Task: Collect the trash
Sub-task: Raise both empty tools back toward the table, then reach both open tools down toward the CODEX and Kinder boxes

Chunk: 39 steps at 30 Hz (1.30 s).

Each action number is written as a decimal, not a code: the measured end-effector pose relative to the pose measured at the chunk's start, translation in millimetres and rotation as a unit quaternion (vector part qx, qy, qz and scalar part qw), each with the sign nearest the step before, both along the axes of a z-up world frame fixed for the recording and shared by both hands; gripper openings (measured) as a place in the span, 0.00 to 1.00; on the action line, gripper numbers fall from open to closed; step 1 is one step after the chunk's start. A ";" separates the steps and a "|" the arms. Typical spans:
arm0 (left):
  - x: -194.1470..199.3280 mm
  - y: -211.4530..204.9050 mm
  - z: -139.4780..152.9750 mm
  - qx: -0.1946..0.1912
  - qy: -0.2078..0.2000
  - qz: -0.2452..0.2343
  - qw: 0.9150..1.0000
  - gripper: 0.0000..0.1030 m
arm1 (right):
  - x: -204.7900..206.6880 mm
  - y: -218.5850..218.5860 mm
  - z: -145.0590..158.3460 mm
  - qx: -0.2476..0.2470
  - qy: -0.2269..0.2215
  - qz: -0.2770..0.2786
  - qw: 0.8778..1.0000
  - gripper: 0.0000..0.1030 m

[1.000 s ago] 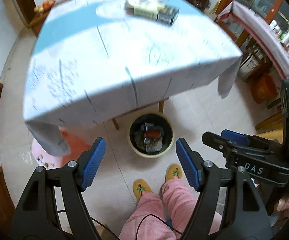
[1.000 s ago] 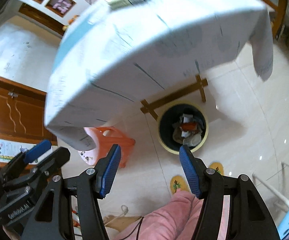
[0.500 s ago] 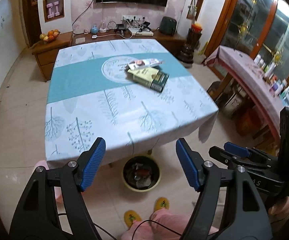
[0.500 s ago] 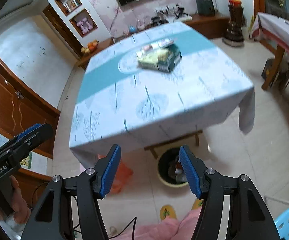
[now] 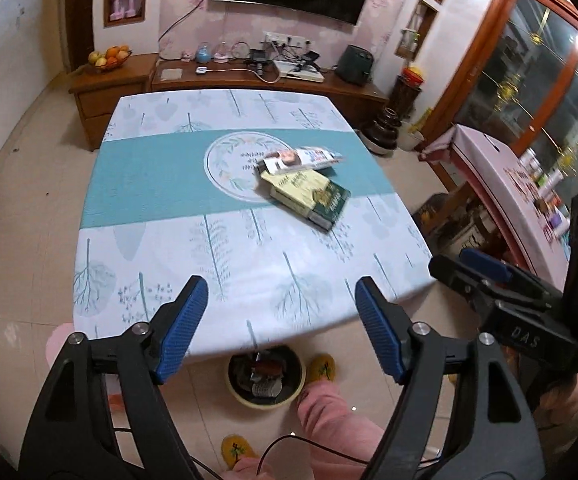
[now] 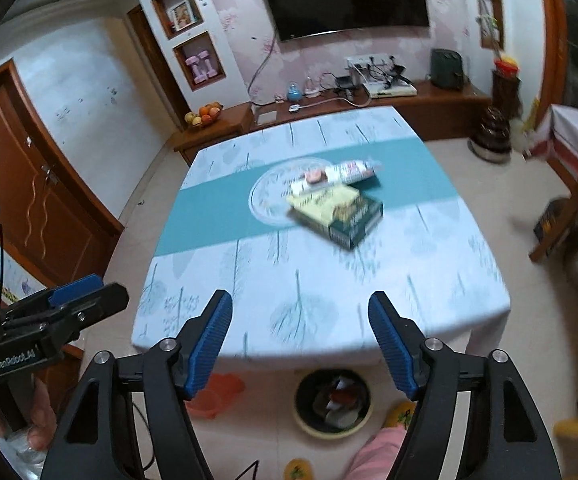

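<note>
I am holding both tools above the near edge of the worktop (image 5: 161, 216), each empty. The left tool (image 5: 281, 328) is sitting with its blue pads spread wide apart; the right tool (image 6: 301, 340) is likewise gaping, nothing between its pads. Near the middle of the worktop, on the teal band, a green-and-yellow box (image 5: 309, 196) is lying flat, with a printed wrapper (image 5: 301, 159) resting just behind it and touching its far edge. The right view is showing this pair blurred. On the floor below the near edge, a yellow-rimmed bin (image 5: 265, 376) is standing partly under the cloth, with scraps lying inside. My pink-trousered legs are showing beside the bin.
</note>
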<state>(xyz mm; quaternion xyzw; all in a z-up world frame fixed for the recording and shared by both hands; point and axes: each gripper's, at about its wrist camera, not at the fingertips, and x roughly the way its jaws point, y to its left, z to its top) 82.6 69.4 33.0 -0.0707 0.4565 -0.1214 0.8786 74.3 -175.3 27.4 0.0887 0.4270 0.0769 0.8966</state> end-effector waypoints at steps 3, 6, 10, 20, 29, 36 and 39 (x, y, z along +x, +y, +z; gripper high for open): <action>34.8 -10.9 -11.3 0.006 0.002 0.014 1.000 0.80 | 53.7 -12.9 -8.8 -0.001 0.004 0.023 1.000 0.83; 74.1 -26.1 -33.1 0.019 0.020 0.039 0.999 0.80 | 117.6 -25.8 -31.2 -0.002 0.024 0.071 0.997 0.84; 118.6 -42.7 -68.9 0.010 0.076 0.083 0.994 0.80 | 184.2 -29.5 -69.8 -0.033 0.054 0.137 0.989 0.88; 176.2 -61.6 -122.4 0.009 0.136 0.176 0.975 0.80 | 268.6 -22.3 -150.3 -0.111 0.067 0.259 0.957 0.90; 206.8 -76.5 -145.1 -0.017 0.160 0.203 0.966 0.80 | 306.4 -29.0 -150.6 -0.213 -0.003 0.337 0.917 0.90; 234.0 -103.6 -164.3 -0.015 0.181 0.200 0.963 0.80 | 306.2 -38.2 -164.0 -0.275 -0.036 0.380 0.882 0.89; 241.6 -109.4 -170.2 -0.015 0.190 0.201 0.961 0.80 | 307.5 -37.8 -177.2 -0.306 -0.059 0.383 0.869 0.89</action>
